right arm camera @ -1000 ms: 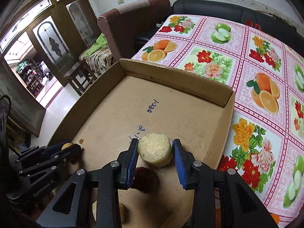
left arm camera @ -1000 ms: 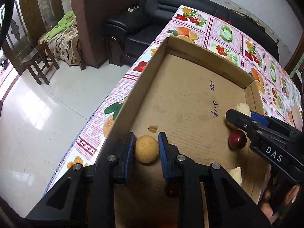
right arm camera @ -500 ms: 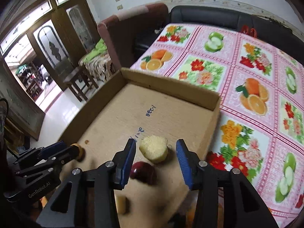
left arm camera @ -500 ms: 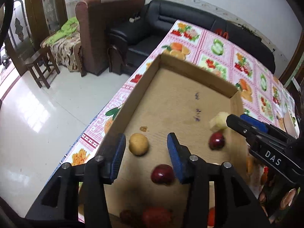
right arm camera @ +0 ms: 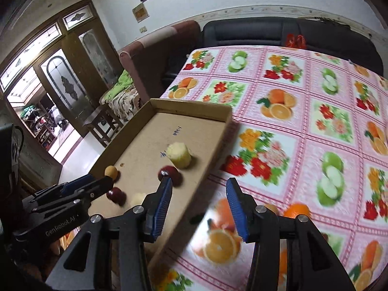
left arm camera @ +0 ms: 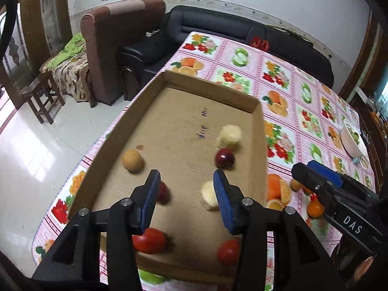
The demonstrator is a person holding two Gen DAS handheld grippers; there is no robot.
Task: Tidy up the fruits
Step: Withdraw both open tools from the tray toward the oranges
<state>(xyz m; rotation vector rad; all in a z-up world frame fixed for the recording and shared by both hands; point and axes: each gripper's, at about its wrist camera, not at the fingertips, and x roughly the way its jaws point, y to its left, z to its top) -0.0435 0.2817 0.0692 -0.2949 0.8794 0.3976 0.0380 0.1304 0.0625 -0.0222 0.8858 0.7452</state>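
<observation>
left gripper (left arm camera: pixel 185 197): hanging loose, nothing between the pads
right gripper (right arm camera: pixel 200 205): jaws opening, empty
cardboard tray (left arm camera: pixel 259 131): fruit inside, ahead of both
orange (right arm camera: pixel 296 210): just right of the right gripper (blurry, probably real), so come down square over it

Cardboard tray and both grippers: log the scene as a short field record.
tray: cardboard tray, open top, on a fruit-print tablecloth
in tray: tan round fruit; dark red fruit; pale yellow chunk just beyond it; red fruits near the close edge
outside tray: orange on the cloth
left gripper: open, nothing between the pads, above the tray
right gripper: opening, nothing between the pads, over the tray's right edge
</observation>
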